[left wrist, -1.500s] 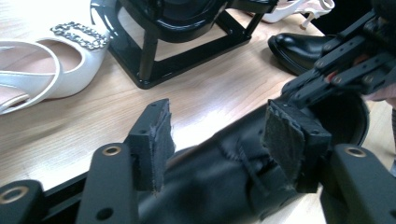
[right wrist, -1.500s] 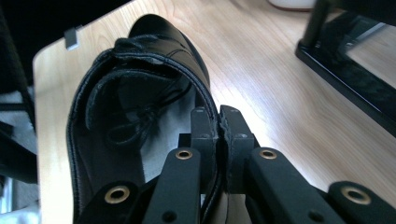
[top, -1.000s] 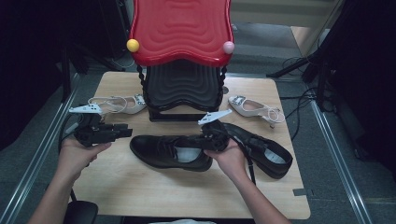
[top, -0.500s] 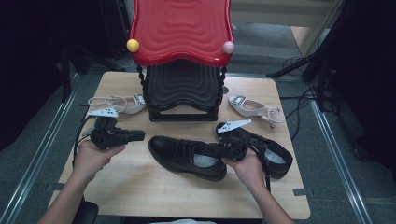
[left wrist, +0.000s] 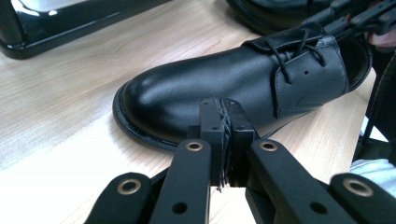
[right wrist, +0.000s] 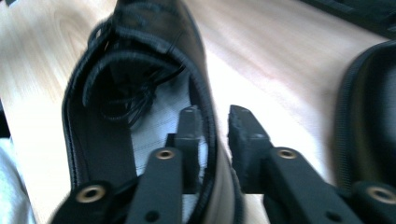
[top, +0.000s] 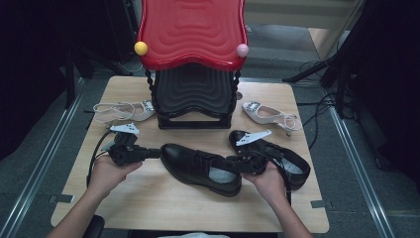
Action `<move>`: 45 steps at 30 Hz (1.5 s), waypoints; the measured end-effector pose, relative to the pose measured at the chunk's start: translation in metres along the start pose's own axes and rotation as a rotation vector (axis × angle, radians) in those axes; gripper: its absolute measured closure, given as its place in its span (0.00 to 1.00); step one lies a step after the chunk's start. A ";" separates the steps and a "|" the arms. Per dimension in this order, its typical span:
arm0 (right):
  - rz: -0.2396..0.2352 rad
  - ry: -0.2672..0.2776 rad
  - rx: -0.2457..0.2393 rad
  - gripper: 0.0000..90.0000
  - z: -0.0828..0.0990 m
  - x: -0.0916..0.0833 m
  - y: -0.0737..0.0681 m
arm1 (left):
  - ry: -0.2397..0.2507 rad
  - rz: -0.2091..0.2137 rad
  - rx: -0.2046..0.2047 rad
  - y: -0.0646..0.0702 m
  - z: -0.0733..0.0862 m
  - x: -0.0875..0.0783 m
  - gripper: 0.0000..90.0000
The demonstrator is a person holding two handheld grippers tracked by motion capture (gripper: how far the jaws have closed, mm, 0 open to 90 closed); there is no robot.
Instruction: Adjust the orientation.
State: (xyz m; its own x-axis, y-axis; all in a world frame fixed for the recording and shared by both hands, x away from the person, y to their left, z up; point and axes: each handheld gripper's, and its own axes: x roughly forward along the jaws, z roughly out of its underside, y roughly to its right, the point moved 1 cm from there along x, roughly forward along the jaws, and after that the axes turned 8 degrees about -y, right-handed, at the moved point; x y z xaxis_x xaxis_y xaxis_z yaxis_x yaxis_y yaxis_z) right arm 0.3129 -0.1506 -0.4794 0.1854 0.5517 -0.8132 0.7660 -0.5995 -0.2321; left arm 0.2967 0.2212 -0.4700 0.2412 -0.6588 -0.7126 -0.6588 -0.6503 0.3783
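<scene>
The near black shoe (top: 200, 168) lies on its sole mid-table, toe toward the person's left, just in front of the black stand (top: 193, 99). The right gripper (right wrist: 217, 140) straddles the shoe's collar wall at the heel, one jaw inside the opening and one outside with a visible gap, so the grip looks loose or parting (a judgement). The left gripper (left wrist: 223, 135) has its jaws pressed together on nothing, tips just off the toe cap, apparently placed to nudge or steady. The second black shoe (top: 277, 156) sits touching or just beside the first at the heel end, limiting rightward travel. Open table (top: 148, 208) remains toward the person's edge; two white sandals (top: 124, 111) flank the stand.
</scene>
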 end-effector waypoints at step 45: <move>0.027 -0.043 0.023 1.00 0.016 -0.010 -0.013 | -0.176 0.013 -0.017 0.027 -0.002 0.083 0.99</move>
State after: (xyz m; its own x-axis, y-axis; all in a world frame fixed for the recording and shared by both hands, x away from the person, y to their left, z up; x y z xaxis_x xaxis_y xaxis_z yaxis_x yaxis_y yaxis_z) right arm 0.2912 -0.1576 -0.4770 0.1786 0.5099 -0.8415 0.7466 -0.6272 -0.2216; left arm 0.3003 0.1487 -0.5181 0.1034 -0.5917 -0.7995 -0.6482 -0.6498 0.3971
